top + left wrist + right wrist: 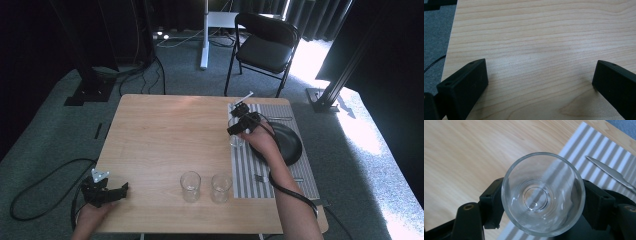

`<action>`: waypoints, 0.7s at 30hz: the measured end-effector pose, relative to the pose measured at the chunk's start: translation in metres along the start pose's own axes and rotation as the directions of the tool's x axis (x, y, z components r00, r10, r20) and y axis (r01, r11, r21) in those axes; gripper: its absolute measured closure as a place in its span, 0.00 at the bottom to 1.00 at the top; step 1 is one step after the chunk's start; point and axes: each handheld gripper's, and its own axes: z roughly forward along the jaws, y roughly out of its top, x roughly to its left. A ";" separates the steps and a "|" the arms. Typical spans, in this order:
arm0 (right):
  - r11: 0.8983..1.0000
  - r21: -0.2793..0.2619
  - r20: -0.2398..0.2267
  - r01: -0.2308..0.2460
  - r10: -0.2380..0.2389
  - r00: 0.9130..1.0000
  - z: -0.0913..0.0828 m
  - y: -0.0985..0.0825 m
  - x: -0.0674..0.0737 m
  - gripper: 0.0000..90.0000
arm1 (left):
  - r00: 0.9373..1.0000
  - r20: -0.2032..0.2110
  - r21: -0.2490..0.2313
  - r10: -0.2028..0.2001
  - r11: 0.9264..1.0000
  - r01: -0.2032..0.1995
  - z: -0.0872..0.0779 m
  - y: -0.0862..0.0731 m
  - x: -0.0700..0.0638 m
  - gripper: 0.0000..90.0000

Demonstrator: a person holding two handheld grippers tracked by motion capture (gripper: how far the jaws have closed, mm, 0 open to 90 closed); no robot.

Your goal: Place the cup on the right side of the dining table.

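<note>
The right gripper (541,202) has its jaws clamped on a clear drinking glass (543,193), one black jaw pressing each side of the glass wall. In the right gripper view the open mouth of the glass faces the camera and its thick base lies farther out, so its long axis runs along the jaws, away from the hand. Beyond the base lie the edge of a striped placemat (584,147) and the wooden table (474,152); to the right of the jaws, on the mat, rests the pointed blade of a knife (611,172).

In the high view the right gripper (239,127) holds the glass (236,136) at the left edge of the placemat (250,165), just beside a black plate (292,145).

The left gripper (540,82) has its jaws spread wide with nothing but bare wood between them. In the high view the left gripper (122,190) sits at the near left corner of the table (165,135), well apart from two more glasses (190,186) (221,187) standing upright side by side near the front edge.
</note>
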 end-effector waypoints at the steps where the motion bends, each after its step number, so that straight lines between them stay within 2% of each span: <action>1: 1.000 -0.007 0.011 -0.018 0.018 1.000 0.002 0.002 -0.005 0.32 | 1.000 0.000 0.000 0.000 1.000 0.000 0.000 0.000 0.000 0.01; 3: 1.000 0.002 0.011 -0.025 0.025 1.000 0.004 0.004 -0.008 0.32 | 1.000 0.000 0.000 0.000 1.000 0.000 0.000 0.000 0.000 0.01; 4: 0.999 0.011 0.011 -0.040 0.040 0.999 0.008 0.007 -0.016 0.32 | 1.000 0.001 0.001 0.002 1.000 -0.002 0.000 0.000 0.000 0.01; 6: 0.998 0.019 0.027 -0.052 0.052 0.998 0.010 0.010 -0.022 0.32 | 1.000 0.002 0.000 0.003 1.000 -0.003 0.000 0.000 0.000 0.01; 12: 0.996 -0.012 0.069 -0.093 0.093 0.993 0.011 0.019 -0.038 0.32 | 1.000 0.002 0.000 0.003 1.000 -0.003 0.000 0.000 0.000 0.01; 14: 0.995 -0.016 0.070 -0.099 0.100 0.993 0.012 0.020 -0.041 0.32 | 1.000 0.002 0.000 0.003 1.000 -0.003 0.000 0.000 0.000 0.01; 16: 0.991 -0.026 0.073 -0.133 0.135 0.988 0.015 0.022 -0.048 0.32 | 1.000 0.002 0.001 0.003 1.000 -0.003 0.000 0.000 0.000 0.01; 19: 0.987 -0.028 0.065 -0.158 0.160 0.985 0.020 0.025 -0.053 0.32 | 1.000 0.001 0.000 0.001 1.000 -0.001 0.000 0.000 0.000 0.01; 21: 0.988 -0.016 0.066 -0.151 0.152 0.986 0.022 0.027 -0.053 0.32 | 1.000 0.002 0.000 0.001 1.000 -0.001 0.000 0.000 0.000 0.01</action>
